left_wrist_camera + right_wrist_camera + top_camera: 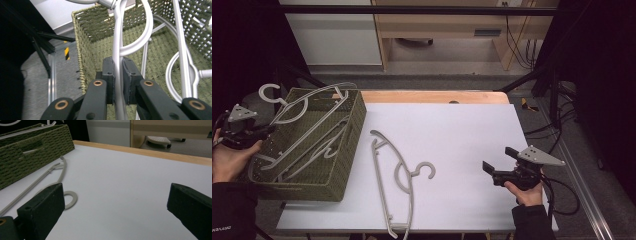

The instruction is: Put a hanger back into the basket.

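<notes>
We see the left gripper [262, 131] at the left edge of the woven green basket [349, 145], its jaws clamped on a thin bar of a grey hanger [117, 50]. In the left gripper view that bar runs straight up between the two black pads, and the rest of the hanger curves away over the basket's interior. The held hanger [307, 102] lies tilted across the basket's top, its hook [268, 91] poking out past the far left corner (other grey hangers lie inside the basket beneath it). One more hanger [394, 175] lies flat on the white table [462, 130], just right of the basket. The right gripper [497, 162] hovers over the table's right side, well apart from that hanger, jaws spread wide with nothing between them.
</notes>
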The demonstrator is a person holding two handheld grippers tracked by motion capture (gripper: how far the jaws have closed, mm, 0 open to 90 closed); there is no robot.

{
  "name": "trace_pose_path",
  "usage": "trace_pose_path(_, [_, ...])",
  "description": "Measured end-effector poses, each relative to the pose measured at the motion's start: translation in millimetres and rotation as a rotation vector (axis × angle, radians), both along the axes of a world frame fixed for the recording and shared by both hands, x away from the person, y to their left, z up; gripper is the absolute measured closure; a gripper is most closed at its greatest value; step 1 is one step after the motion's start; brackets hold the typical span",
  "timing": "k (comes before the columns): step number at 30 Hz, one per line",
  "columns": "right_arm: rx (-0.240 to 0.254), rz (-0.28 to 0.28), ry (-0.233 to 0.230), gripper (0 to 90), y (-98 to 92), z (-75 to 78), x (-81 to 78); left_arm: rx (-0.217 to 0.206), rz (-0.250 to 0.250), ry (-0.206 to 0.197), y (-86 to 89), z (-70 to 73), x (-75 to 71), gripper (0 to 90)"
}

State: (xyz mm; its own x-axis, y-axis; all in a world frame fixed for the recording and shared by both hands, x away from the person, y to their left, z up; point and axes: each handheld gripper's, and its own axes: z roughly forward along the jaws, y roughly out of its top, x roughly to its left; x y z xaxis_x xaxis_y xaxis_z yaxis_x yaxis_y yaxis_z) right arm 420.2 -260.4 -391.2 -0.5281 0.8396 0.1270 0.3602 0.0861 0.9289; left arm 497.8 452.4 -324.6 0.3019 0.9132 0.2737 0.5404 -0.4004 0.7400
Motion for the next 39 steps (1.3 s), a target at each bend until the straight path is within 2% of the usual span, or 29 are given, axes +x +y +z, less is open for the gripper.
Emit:
trace_pose_path(3, [0.001, 0.001, -0.002, 1.7, 0.0, 0.0, 0.0, 0.044, 0.005, 0.001, -2.2, 1.5, -0.2, 81.5])
trace_pose_path(6, [-0.001, 0.003, 0.000, 1.7, -0.2, 0.0, 0.0, 0.054, 0.003, -0.004, -1.8, -0.5, -0.1, 81.5])
trace_pose_path(12, [-0.004, -0.001, 0.000, 1.7, 0.2, -0.4, 0.1, 0.058, 0.014, -0.005, 0.2, -5.6, 1.2, 81.4])
trace_pose_path(16, [-0.006, -0.001, 0.002, 1.7, 0.5, -0.6, 0.3, 0.059, 0.012, 0.000, 0.8, -5.5, 1.8, 81.3])
trace_pose_path(19, [-0.006, -0.002, 0.002, 1.7, 0.2, -0.7, 0.3, 0.044, -0.004, 0.003, 0.0, -4.8, 1.9, 81.4])
trace_pose_path(21, [-0.005, -0.002, 0.002, 1.7, 0.4, -0.7, 0.4, 0.057, 0.002, 0.004, -2.9, -5.4, 1.9, 81.4])
trace_pose_path(24, [-0.005, -0.001, 0.002, 1.7, 0.6, -0.7, 0.3, 0.050, 0.001, -0.001, -1.6, -5.6, 1.2, 81.3])
trace_pose_path(28, [-0.007, 0.000, 0.004, 1.7, 0.8, -0.8, 0.4, 0.074, 0.004, -0.005, -3.2, -5.8, 1.6, 81.4])
trace_pose_path(32, [-0.008, 0.000, 0.005, 1.7, 1.0, -1.2, 0.6, 0.131, 0.014, -0.005, 0.1, -5.1, 0.9, 81.4])
trace_pose_path(36, [-0.009, 0.002, 0.006, 1.7, 0.9, -1.7, 0.9, 0.130, 0.016, -0.019, 1.6, -10.7, 1.0, 81.3])
trace_pose_path(39, [-0.006, 0.003, 0.006, 1.7, 1.2, -1.7, 1.0, 0.195, 0.005, -0.008, -6.0, -17.5, 3.4, 81.0])
